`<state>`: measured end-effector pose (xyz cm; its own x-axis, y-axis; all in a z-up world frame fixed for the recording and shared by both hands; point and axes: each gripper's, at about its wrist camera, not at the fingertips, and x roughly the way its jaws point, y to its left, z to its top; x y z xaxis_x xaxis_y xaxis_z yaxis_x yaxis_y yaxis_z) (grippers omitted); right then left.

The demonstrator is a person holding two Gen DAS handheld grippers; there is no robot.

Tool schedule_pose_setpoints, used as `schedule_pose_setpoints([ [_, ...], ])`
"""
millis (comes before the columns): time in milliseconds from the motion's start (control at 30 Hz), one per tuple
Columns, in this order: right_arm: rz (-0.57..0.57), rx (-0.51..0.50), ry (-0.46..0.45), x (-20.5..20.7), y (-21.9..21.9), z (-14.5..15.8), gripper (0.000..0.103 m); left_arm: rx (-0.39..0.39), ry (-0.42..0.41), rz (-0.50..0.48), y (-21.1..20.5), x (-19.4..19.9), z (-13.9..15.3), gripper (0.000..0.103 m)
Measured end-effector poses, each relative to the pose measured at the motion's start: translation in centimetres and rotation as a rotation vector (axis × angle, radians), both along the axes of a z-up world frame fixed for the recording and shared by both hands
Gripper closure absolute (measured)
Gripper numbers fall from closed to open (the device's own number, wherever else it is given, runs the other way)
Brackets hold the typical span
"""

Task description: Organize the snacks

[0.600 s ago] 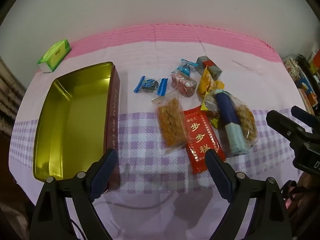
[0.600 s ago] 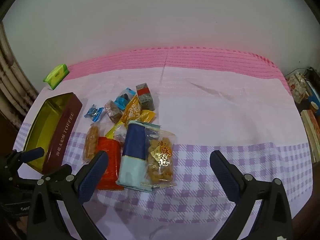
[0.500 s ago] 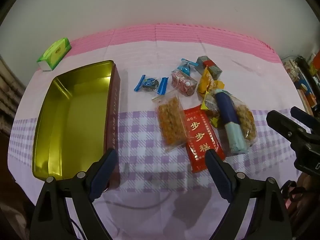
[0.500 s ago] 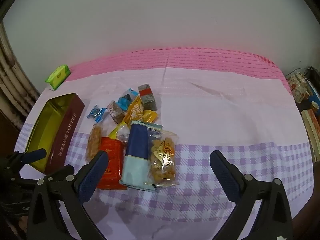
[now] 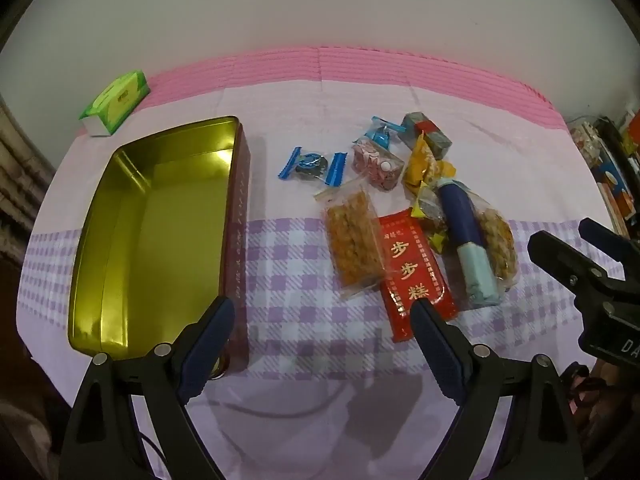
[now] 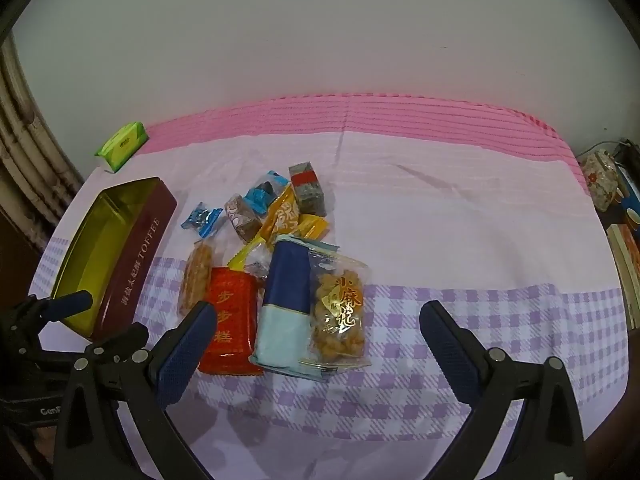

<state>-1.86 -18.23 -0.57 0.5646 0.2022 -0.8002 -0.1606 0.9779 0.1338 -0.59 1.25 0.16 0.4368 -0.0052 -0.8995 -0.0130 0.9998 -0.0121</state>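
An open toffee tin (image 5: pixel 160 236), gold inside and maroon outside, lies on the left of the table (image 5: pixel 304 96), which is spread with a pink and lilac checked cloth. Nothing shows inside the tin. The snacks lie in a loose heap to its right, apart from it: a blue-ended wrapped candy (image 5: pixel 312 165) nearest the tin, a clear bag of golden fried snack (image 5: pixel 352 236), a red packet with gold characters (image 5: pixel 412 268) just beside that bag, a dark blue and pale blue packet (image 5: pixel 468 240) lying partly over a clear bag of fried twists (image 6: pixel 340 312), and behind these a pink patterned sweet (image 5: pixel 378 164), yellow wrapped sweets (image 5: pixel 424 160) and a grey and red block (image 5: pixel 426 136), all crowded and overlapping.

A green tissue pack (image 5: pixel 116 102) sits at the far left corner, behind the tin. Books and boxes (image 5: pixel 612 176) stand off the table's right edge.

The left tool (image 5: pixel 320 328) hangs above the near cloth with its jaws spread wide and nothing between them, one finger over the tin's near corner, the other over the red packet's near end. The right tool (image 6: pixel 316 340) is likewise released and empty, above the near end of the heap.
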Motion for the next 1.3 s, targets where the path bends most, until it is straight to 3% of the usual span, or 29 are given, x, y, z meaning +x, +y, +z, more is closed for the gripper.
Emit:
schedule_pose_setpoints([
  [700, 0.028, -0.001, 0.028, 0.8, 0.8, -1.5, 0.002, 0.047, 0.012, -0.012, -0.1, 0.2, -0.7, 0.014],
  [1300, 0.028, 0.002, 0.043, 1.2, 0.8, -2.0, 0.002, 0.040, 0.029, -0.030, -0.5, 0.4, -1.4, 0.014],
])
